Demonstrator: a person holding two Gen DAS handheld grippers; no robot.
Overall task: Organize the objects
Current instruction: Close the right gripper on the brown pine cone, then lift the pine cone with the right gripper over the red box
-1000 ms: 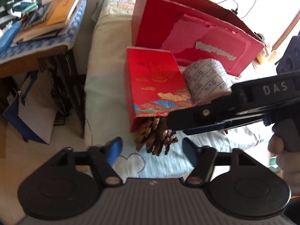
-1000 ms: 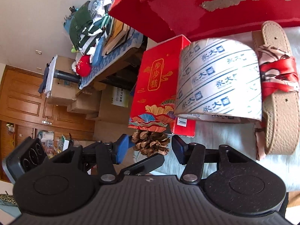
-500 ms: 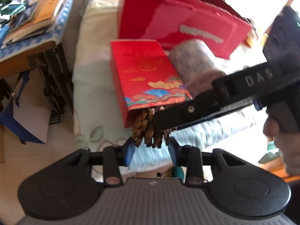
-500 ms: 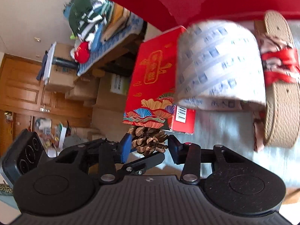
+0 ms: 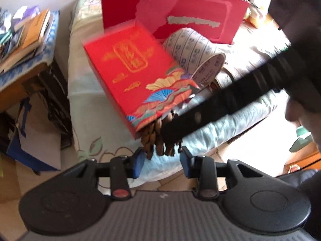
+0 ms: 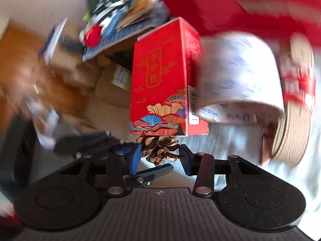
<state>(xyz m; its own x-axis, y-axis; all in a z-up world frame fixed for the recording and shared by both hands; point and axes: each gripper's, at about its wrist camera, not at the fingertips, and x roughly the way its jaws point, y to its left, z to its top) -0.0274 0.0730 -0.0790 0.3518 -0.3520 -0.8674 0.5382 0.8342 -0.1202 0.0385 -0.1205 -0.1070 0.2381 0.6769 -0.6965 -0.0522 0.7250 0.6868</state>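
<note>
Left wrist view: pine cone (image 5: 158, 138) on the bed (image 5: 88, 92), tucked against the near end of a red gift box (image 5: 136, 76), just ahead of the left gripper (image 5: 161, 159), jaws apart on either side. Right gripper (image 6: 159, 157) likewise apart around the same pine cone (image 6: 159, 147); contact with the pads too blurred to tell. Beside the box, a patterned paper roll (image 6: 238, 84), then a tan sandal (image 6: 295, 108). Behind, a large red bag (image 5: 180, 14).
</note>
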